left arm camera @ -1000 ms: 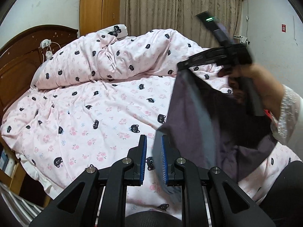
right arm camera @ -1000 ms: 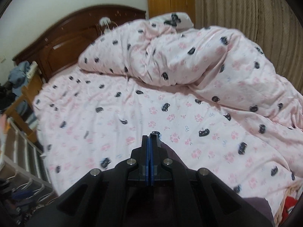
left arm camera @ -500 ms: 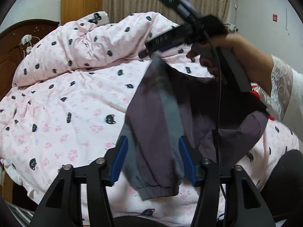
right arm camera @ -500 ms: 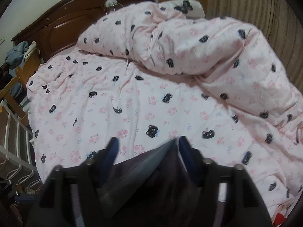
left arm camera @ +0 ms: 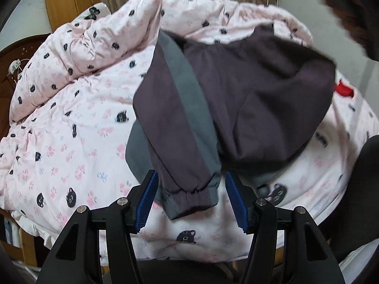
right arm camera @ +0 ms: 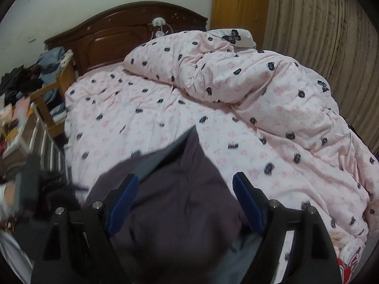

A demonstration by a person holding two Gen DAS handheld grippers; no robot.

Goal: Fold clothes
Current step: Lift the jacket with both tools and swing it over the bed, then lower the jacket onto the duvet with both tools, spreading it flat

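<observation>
Left wrist view: the left hand-held gripper (left arm camera: 189, 197) has its blue pads spread apart, and the jaws have just been opening. The elastic cuff of the dark purple trousers (left arm camera: 248, 99) lies between the pads, touching neither. The trousers, with a grey stripe down the leg, lie on the bed (left arm camera: 71, 127), spread from the cuff up toward the bunched pink quilt (left arm camera: 113, 35) behind them. Beyond the trousers' far end a small red item (left arm camera: 343, 88) shows on the bed cover.

Right wrist view: the right hand-held gripper (right arm camera: 183, 203) also stands wide apart, its jaws having just been opening. The trousers (right arm camera: 170, 213) lie loose beneath and between its pads, not pinched. Beyond the trousers the bed cover runs to the dark wooden headboard (right arm camera: 113, 33), with the quilt (right arm camera: 236, 71) heaped below it.
</observation>
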